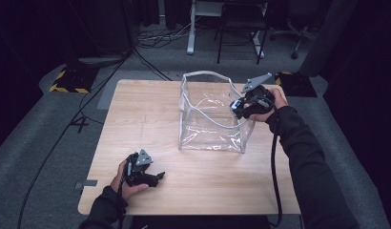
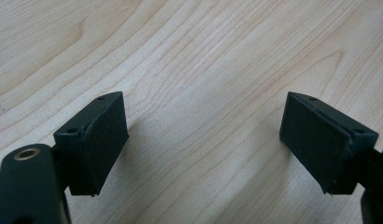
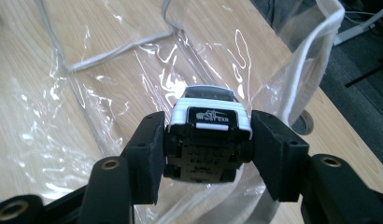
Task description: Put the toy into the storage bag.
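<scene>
- A small white toy car (image 3: 209,135) sits clamped between the black jaws of the right tool (image 3: 208,154), underside toward the camera, at lower centre of the right gripper view.
- Beyond the car lies a clear plastic bag (image 1: 210,114) with white edging, standing open right of centre in the high view.
- The right tool (image 1: 248,104) hovers at the bag's upper right rim, held by the person's right hand (image 1: 274,102).
- The left tool (image 1: 146,175) rests in the lower left of the high view, well apart from the bag, jaws spread wide with nothing between them.
- Bare light wooden surface (image 2: 194,60) shows between those jaws.
</scene>
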Tool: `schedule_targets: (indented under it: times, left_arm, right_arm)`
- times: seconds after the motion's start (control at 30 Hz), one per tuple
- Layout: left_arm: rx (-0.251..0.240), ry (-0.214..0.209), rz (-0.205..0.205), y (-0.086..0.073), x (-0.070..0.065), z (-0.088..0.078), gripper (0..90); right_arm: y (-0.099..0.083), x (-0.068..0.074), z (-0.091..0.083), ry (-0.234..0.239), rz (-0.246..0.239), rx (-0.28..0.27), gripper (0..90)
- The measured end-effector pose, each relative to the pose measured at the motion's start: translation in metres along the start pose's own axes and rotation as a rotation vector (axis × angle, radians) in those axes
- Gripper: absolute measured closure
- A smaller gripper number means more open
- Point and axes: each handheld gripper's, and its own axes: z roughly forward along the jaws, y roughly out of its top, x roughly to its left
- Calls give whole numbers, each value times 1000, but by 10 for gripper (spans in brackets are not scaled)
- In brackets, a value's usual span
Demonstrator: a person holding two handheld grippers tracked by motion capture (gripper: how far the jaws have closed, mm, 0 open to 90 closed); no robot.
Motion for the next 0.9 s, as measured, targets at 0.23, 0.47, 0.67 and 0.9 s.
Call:
schedule_targets:
  times: [0.23,0.47,0.67,0.9]
  left_arm:
    - [1,1,0,0,0,0,156]
    - [-1,0,-2,0,0,0,156]
    - [1,1,0,0,0,0,156]
    - [0,0,0,0,0,0,156]
  right_arm:
    - [-3,-3,-6,-3,-23,34,474]
    - [-3,-1,-8,-10,-44,60,474]
    - [-4,-1,-7,-10,-49,50,474]
    - [-8,2,-4,-2,-64,22,474]
